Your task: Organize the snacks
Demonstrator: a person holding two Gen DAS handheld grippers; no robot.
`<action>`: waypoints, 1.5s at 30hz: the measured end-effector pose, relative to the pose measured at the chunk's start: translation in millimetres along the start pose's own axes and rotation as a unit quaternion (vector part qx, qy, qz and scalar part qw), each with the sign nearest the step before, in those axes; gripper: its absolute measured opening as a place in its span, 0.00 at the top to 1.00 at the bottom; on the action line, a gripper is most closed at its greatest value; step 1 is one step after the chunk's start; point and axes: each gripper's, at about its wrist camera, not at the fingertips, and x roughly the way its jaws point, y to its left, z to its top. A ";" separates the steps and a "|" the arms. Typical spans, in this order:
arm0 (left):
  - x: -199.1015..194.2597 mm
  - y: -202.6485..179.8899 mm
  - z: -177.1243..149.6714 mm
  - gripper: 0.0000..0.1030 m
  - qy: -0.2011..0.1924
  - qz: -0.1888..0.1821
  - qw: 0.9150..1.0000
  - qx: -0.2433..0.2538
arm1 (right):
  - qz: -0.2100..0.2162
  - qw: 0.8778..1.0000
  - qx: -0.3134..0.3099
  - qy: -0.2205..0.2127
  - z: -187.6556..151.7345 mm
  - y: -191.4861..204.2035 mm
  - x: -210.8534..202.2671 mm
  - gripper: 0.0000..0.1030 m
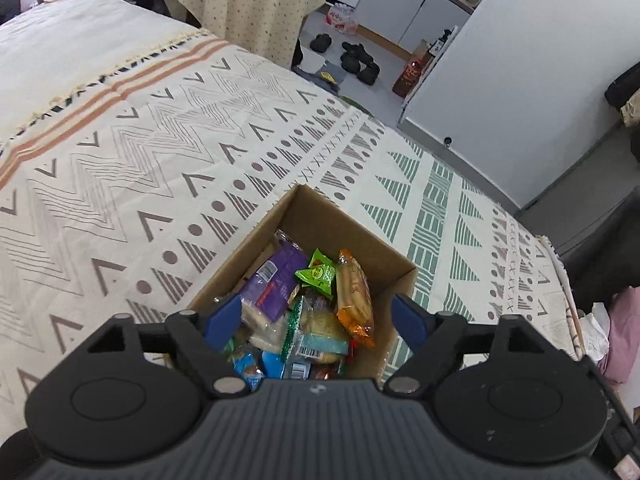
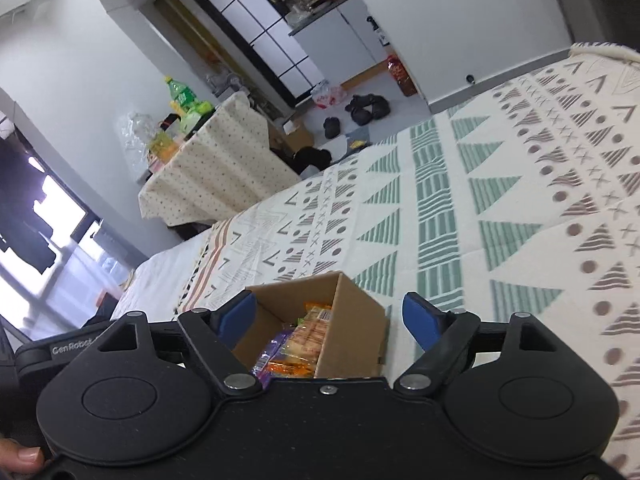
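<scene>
left tool (image 1: 318, 316): spread, empty, above the box (image 1: 356, 236) at lower centre.
right tool (image 2: 330, 318): spread, empty.
snacks (image 1: 312, 312): piled inside the box on the bed (image 1: 160, 140).
tip: I'd lift clear of the rim.

A home, seen from my bed: a lived-in studio room. I lean over a bedspread (image 1: 168, 152) with woven geometric patterns. Beyond it stand a table under a dotted cloth (image 2: 208, 168), green drink bottles (image 2: 182, 98), white kitchen cabinets (image 1: 404, 4) with a cluttered counter, black shoes (image 1: 356, 58) on the floor, and a glass-panelled sliding door (image 2: 272, 28).
</scene>
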 end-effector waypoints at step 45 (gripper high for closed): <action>-203.0 4.6 -76.2 0.00 -0.085 -0.060 0.983 0.149 | -0.052 0.994 -0.060 -0.079 -42.3 75.6 -224.3 0.00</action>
